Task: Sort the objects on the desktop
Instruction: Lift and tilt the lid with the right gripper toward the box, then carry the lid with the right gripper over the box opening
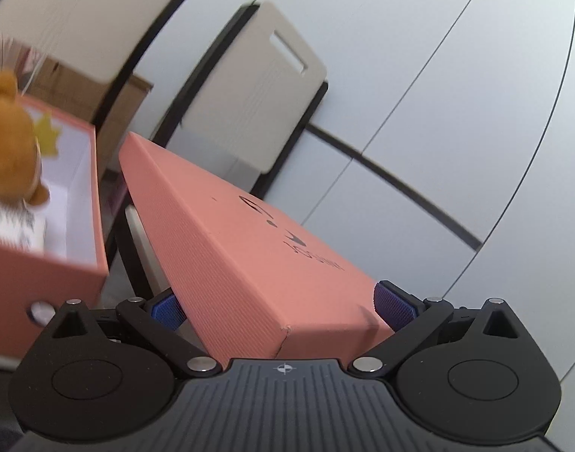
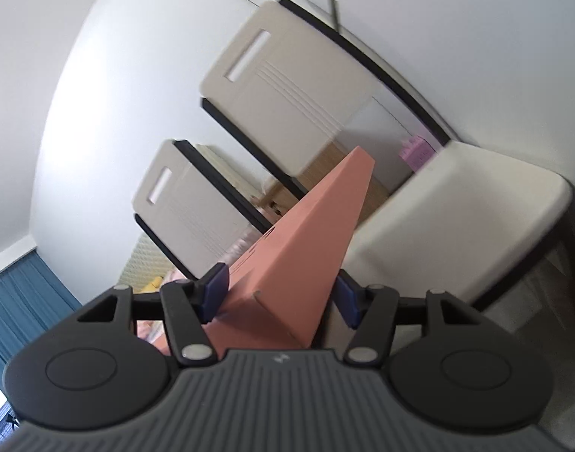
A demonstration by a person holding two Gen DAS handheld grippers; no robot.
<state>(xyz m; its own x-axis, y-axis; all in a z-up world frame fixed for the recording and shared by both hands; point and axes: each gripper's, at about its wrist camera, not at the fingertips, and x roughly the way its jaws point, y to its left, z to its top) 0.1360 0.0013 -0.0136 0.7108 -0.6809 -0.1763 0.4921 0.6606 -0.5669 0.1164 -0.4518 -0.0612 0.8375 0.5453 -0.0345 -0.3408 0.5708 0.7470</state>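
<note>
The pink box lid (image 1: 257, 248) is held in the air between my two tools, one at each end. My left gripper (image 1: 283, 307) has its blue pads (image 1: 394, 305) closed against the two sides of the near corner, and my right gripper (image 2: 279, 295) clamps the opposite end the same way, so the lid runs forward and away from each tool. Ahead and to the left of my left gripper stands the open pink box (image 1: 72, 226), near the lid but not touching it. Inside it are a brown plush bear (image 1: 8, 150) and something white and patterned that is too blurred to identify. Beyond the lid are beige chairs (image 1: 264, 86) and a pale wall. I judge the step in hand to be closing the box with the lid. The next move calls for both tools to travel together toward the box, hold the lid level, square its edges over the rim, and lower evenly before either grip releases.
</note>
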